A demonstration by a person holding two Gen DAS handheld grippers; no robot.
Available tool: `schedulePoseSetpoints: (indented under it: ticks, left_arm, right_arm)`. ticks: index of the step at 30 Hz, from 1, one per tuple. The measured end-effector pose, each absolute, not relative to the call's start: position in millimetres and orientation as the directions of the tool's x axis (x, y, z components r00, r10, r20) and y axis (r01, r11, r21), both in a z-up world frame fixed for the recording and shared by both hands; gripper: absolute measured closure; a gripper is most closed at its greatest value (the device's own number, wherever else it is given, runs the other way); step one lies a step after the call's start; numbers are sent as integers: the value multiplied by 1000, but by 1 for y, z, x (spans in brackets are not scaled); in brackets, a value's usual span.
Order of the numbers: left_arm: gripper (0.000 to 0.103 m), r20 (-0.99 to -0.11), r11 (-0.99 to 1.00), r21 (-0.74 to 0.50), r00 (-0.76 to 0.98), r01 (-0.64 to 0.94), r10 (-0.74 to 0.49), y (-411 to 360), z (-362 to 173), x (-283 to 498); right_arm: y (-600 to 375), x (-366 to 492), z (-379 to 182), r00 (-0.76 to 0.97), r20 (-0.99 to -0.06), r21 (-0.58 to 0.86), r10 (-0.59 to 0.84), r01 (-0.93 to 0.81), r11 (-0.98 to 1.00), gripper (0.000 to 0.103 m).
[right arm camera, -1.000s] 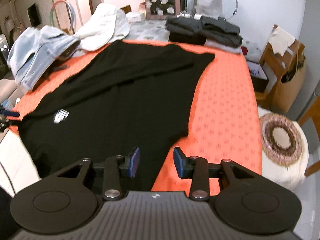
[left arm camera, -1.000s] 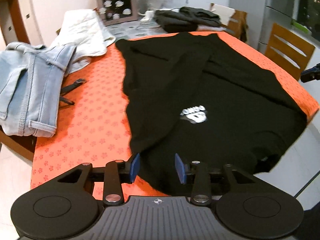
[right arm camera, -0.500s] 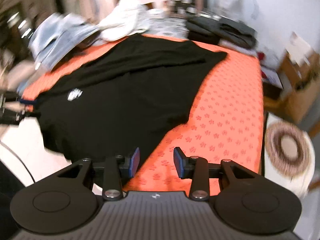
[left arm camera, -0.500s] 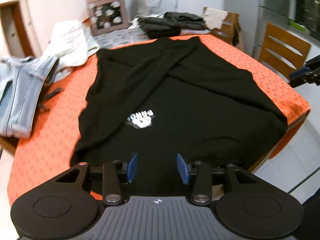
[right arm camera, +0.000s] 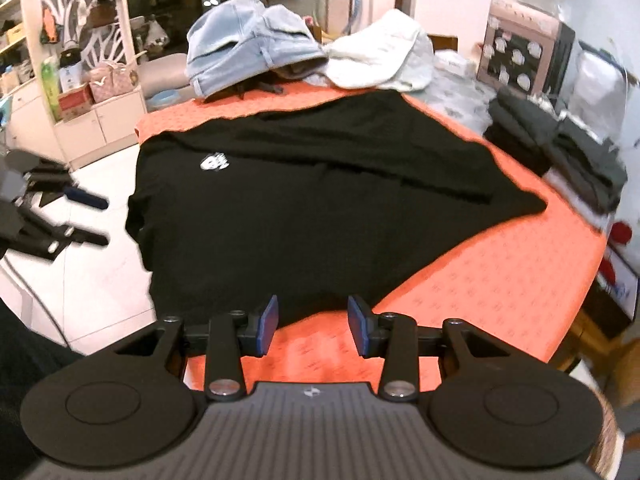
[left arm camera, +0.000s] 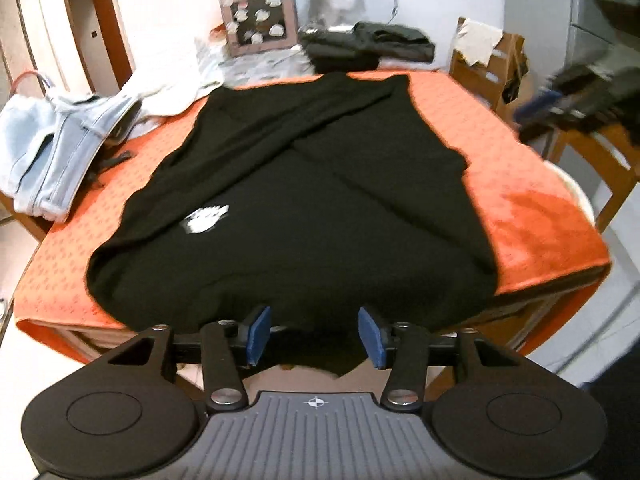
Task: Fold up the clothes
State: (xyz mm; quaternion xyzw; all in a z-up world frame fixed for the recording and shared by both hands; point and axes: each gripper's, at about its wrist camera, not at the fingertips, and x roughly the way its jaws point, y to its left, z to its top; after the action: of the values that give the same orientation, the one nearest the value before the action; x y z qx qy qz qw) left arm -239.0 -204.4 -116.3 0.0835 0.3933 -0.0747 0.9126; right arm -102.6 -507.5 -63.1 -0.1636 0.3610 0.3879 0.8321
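Black shirt (left arm camera: pixel 304 208) lies spread on the orange table (left arm camera: pixel 532 216).

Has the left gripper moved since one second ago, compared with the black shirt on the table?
Yes. The left gripper has moved back toward the person: its fingertips were over the black shirt; now they are just off its near hem.

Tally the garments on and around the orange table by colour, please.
Black shirt spread flat on the table: 1
Light blue denim at the table edge: 1
White garment beside the denim: 1
Dark folded stack at the far end: 1 pile, pieces cannot be told apart
Total: 4
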Motion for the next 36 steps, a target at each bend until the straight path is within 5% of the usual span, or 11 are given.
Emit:
schedulePoseSetpoints:
  ticks: [8, 19, 36]
  left_arm:
    - [50, -731, 988, 59, 680, 146, -57, -261, -125, -221]
    - [50, -761, 941, 31, 602, -338, 241, -347, -138, -219]
    - [50, -803, 760, 108, 394, -641, 447, -391, -149, -194]
  right_arm:
    - [-541, -24, -51, 480, -704, -96, 524, -795, 599, 55]
    - [-579, 101, -81, 358, -739, -210, 572, -928, 308, 54]
    - [-541, 199, -123, 230, -826, -350, 515, -925, -149, 55]
